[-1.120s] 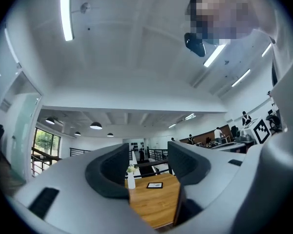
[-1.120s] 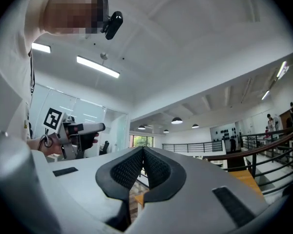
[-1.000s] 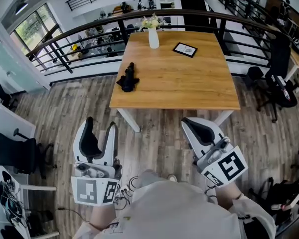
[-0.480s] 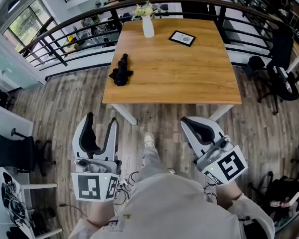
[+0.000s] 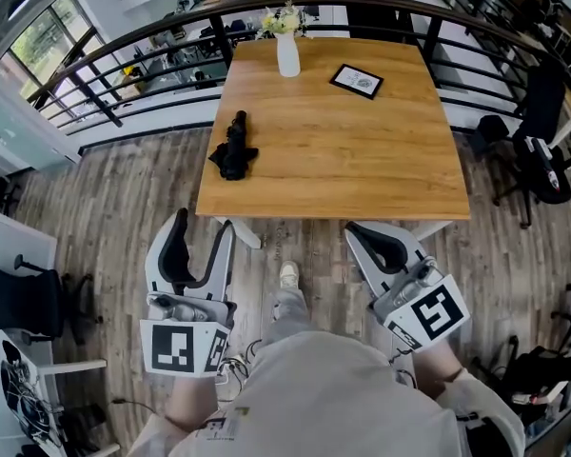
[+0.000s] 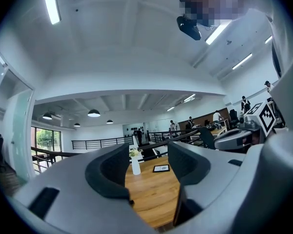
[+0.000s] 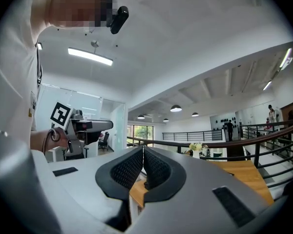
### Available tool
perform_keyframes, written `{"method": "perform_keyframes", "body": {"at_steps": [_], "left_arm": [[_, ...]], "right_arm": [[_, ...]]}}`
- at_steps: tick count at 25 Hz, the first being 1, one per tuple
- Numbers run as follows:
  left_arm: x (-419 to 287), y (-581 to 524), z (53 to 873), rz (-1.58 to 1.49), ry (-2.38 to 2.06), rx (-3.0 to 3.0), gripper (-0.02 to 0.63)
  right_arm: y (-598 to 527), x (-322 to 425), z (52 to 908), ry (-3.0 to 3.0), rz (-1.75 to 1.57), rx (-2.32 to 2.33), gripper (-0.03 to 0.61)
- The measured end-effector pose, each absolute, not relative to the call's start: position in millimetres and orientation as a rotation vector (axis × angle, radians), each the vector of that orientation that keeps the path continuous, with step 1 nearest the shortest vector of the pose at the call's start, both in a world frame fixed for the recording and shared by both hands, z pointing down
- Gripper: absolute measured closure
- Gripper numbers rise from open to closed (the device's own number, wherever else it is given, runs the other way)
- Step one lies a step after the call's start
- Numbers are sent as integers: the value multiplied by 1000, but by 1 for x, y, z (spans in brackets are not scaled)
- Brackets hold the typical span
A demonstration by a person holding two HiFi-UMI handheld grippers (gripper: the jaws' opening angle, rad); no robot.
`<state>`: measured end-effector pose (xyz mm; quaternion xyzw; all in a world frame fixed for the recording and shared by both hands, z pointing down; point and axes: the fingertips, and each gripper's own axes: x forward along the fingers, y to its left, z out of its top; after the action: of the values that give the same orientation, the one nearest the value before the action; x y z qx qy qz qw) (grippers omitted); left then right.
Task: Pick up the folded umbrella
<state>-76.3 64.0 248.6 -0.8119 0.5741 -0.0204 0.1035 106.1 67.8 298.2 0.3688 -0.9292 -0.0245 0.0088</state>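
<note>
Umbrella (image 5: 234, 150) is lying folded by the table's (image 5: 362, 160) left edge, well apart from both grippers. Left gripper (image 5: 202, 225) is hovering short of the table, jaws wide and empty, likely readied for grabbing. Right gripper (image 5: 362, 231) is idling beside it, jaws pressed together on nothing.

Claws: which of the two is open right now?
The left claw: its jaws stand apart, with only the far table showing between them. The right claw has its jaws pressed together, empty.
</note>
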Motion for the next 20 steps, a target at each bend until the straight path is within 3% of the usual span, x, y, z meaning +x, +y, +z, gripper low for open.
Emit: {"method": "perform_keyframes", "body": {"at_steps": [14, 20], "left_arm": [[-156, -155, 308, -228, 1632, -2635, 360], [-172, -236, 366, -317, 1629, -2772, 319]], "right_arm": [[-127, 12, 309, -2769, 32, 1177, 549], [-202, -14, 341, -2715, 117, 1182, 549]]}}
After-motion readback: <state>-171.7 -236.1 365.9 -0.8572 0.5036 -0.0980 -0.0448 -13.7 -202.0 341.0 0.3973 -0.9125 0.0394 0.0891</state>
